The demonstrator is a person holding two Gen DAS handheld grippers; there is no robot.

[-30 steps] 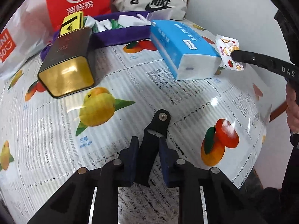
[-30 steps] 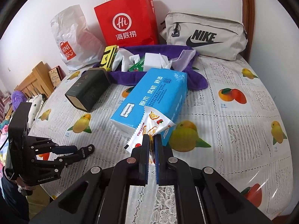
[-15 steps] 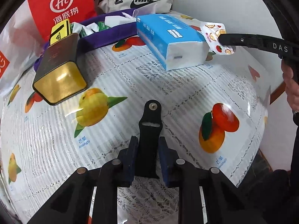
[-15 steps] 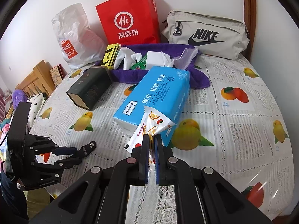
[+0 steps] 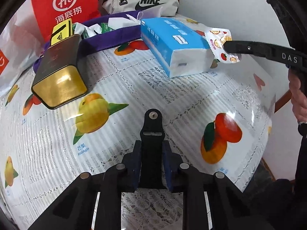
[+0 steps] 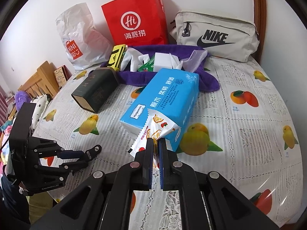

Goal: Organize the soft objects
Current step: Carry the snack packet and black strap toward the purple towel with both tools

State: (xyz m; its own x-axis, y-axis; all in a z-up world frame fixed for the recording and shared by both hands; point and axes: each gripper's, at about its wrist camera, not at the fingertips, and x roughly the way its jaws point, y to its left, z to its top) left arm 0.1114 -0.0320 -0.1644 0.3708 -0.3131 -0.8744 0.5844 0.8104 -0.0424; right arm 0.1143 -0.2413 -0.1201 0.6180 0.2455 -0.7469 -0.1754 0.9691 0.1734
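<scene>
My right gripper (image 6: 155,141) is shut on a white snack packet with fruit prints (image 6: 153,129) and holds it above the table, just in front of a blue tissue pack (image 6: 163,99). In the left wrist view the packet (image 5: 218,42) hangs from the right gripper's fingers (image 5: 230,48) beside the tissue pack (image 5: 172,44). My left gripper (image 5: 151,149) is shut on a black bracket-like piece (image 5: 151,128) low over the fruit-print tablecloth (image 5: 172,103). A purple towel (image 6: 191,76) holds several soft items behind the tissue pack.
A dark rectangular tin with a gold end (image 5: 59,71) lies at the left. A red paper bag (image 6: 136,19), a white plastic bag (image 6: 78,38) and a beige Nike pouch (image 6: 214,36) stand along the back wall. The table edge drops off at the right (image 5: 268,130).
The left gripper has drifted slightly, so the tin and tissue pack shift in its view. The right gripper keeps holding the packet and has moved a little forward toward the tissue pack.
</scene>
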